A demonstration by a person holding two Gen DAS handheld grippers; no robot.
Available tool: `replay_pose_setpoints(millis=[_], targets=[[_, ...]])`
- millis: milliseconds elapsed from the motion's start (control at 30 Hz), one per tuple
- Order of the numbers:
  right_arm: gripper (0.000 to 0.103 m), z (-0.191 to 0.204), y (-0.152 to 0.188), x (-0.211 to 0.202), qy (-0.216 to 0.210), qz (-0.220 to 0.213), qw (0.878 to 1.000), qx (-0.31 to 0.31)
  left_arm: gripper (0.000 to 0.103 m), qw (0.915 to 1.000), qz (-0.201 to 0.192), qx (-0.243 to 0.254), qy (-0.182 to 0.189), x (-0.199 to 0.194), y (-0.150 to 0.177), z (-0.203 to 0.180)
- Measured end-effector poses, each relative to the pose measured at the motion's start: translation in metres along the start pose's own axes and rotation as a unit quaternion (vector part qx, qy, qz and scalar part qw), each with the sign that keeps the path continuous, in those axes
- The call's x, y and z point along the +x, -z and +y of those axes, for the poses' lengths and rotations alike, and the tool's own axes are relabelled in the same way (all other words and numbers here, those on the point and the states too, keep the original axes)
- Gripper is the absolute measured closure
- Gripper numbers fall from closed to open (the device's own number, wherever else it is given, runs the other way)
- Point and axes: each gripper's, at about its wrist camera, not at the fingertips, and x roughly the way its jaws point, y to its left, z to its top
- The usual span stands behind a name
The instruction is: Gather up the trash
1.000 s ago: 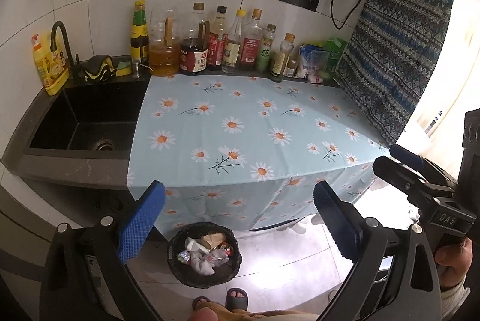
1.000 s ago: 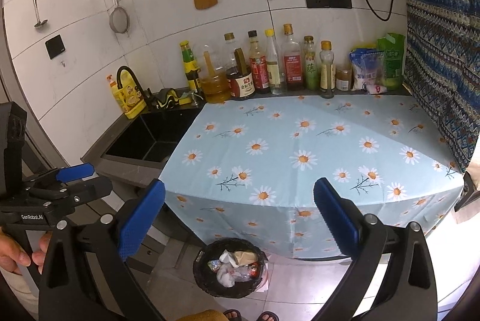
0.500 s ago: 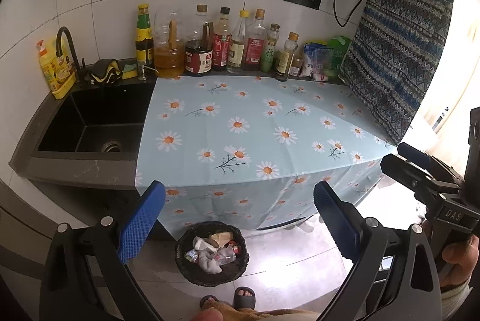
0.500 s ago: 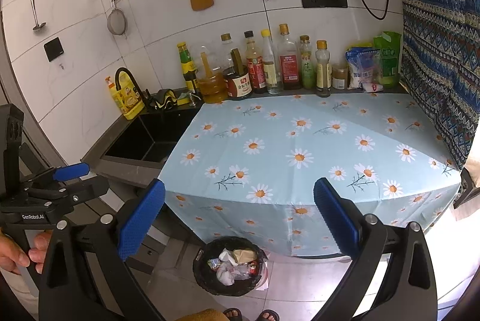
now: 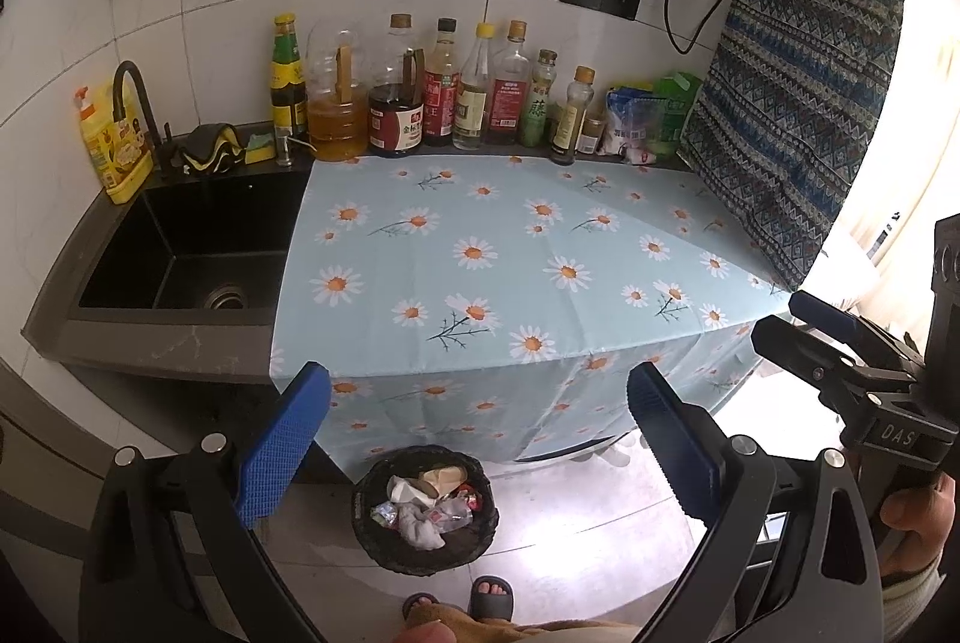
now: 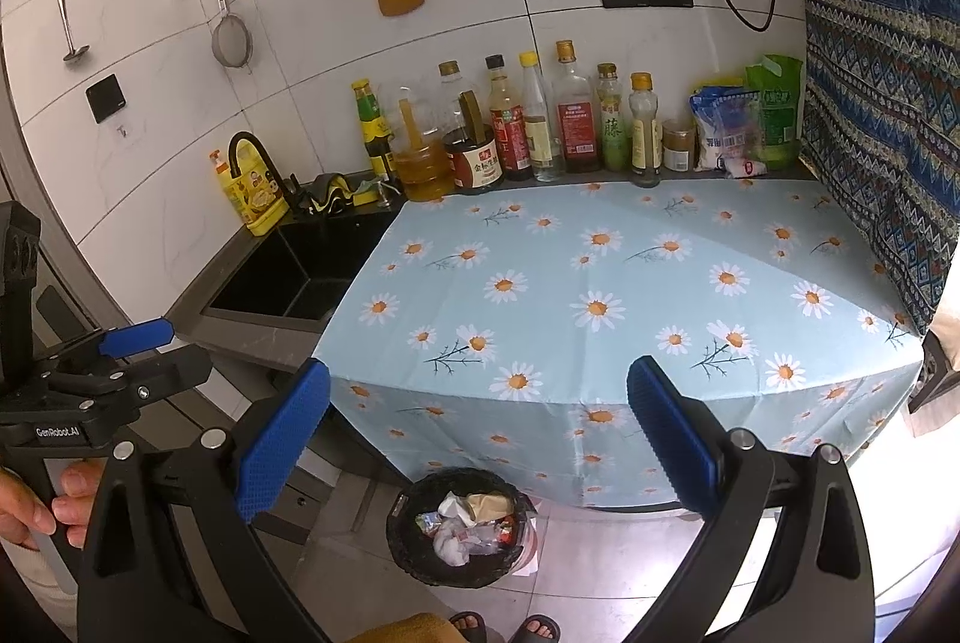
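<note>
While both jaws gape empty, trash (image 5: 423,508) fills the bin (image 5: 426,553).

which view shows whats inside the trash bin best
The left wrist view: the trash bin sits between the gripper fingers, seen almost straight from above, with crumpled tissue and wrappers plainly visible. The right wrist view shows the same bin more obliquely at the cloth's edge, its contents less distinct.
</note>
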Motion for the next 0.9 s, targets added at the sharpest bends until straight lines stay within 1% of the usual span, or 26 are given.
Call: replay_pose_setpoints(millis=[433,900], targets=[[0.005,-0.002,0.001,0.003,0.000,0.004,1.000,0.000,0.007,1.0000,0.002,0.003,0.006,0.003,-0.002,-0.007],[0.005,-0.009,0.000,0.007,0.004,0.009,1.000,0.006,0.007,1.0000,0.005,0.008,0.002,0.011,-0.003,-0.011]])
